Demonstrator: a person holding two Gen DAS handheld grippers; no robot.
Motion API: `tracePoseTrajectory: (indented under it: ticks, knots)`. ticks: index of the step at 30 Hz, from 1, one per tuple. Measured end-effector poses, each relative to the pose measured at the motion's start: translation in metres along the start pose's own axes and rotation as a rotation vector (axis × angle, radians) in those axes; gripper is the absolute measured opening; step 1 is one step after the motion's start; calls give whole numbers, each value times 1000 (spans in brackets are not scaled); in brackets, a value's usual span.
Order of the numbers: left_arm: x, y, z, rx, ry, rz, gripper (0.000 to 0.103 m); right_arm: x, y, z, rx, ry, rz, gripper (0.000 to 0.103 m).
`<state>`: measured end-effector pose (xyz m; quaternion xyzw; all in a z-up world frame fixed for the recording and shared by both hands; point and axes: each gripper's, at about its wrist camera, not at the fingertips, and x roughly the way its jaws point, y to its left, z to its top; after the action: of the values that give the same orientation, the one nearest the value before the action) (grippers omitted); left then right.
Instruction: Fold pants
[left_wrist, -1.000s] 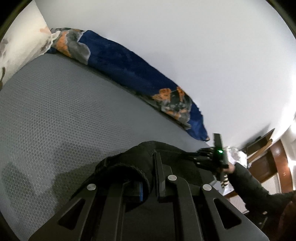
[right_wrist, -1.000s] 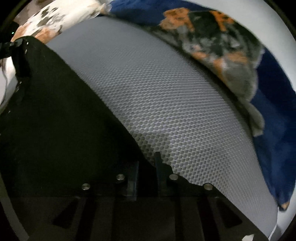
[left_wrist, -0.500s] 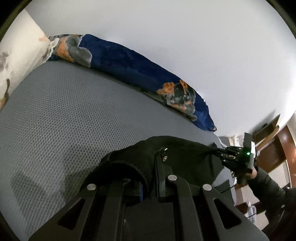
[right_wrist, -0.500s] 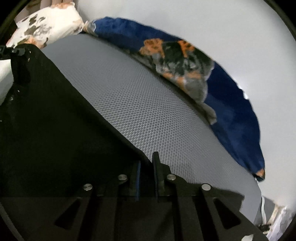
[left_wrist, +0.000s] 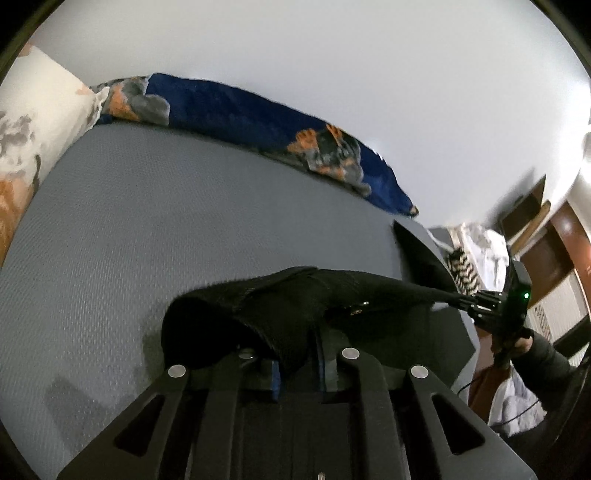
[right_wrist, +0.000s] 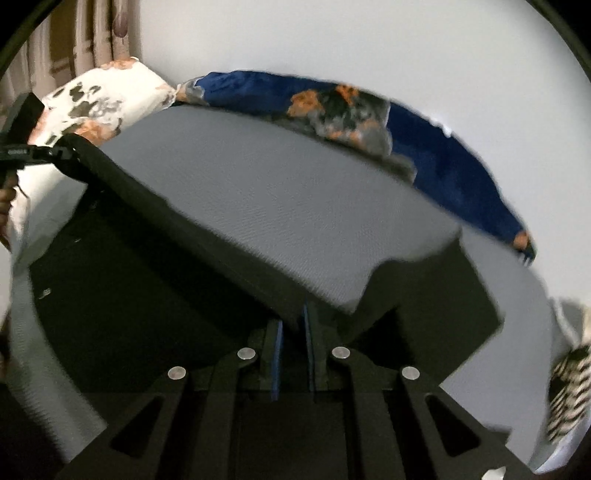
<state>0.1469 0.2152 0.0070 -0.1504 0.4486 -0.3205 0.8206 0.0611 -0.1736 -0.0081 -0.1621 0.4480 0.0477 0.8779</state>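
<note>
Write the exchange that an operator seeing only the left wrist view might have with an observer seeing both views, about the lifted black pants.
Operator: Is the right gripper truly clamped on cloth?
Observer: Yes. The right gripper has an edge of the pants pinched between its blue pads.
Operator: What lies beyond my left gripper, outside my picture?
Observer: Past the left gripper, curtains hang behind the floral pillow.
</note>
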Motion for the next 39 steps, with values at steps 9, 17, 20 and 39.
tracePoseTrajectory:
  ticks: [9,17,20,39]
  knots:
    - [6,14,-64,-35,132,47,22,8,29,-63,42,95,99,6]
    - [19,7,-100,45,251,134,27,25,35,-89,53,162,123,6]
    - [19,2,-103,66,263,152,28,31,36,-92,60,173,123,6]
    - [-59,15,-102,-403,111,191,90,40,34,-91,92,155,143,7]
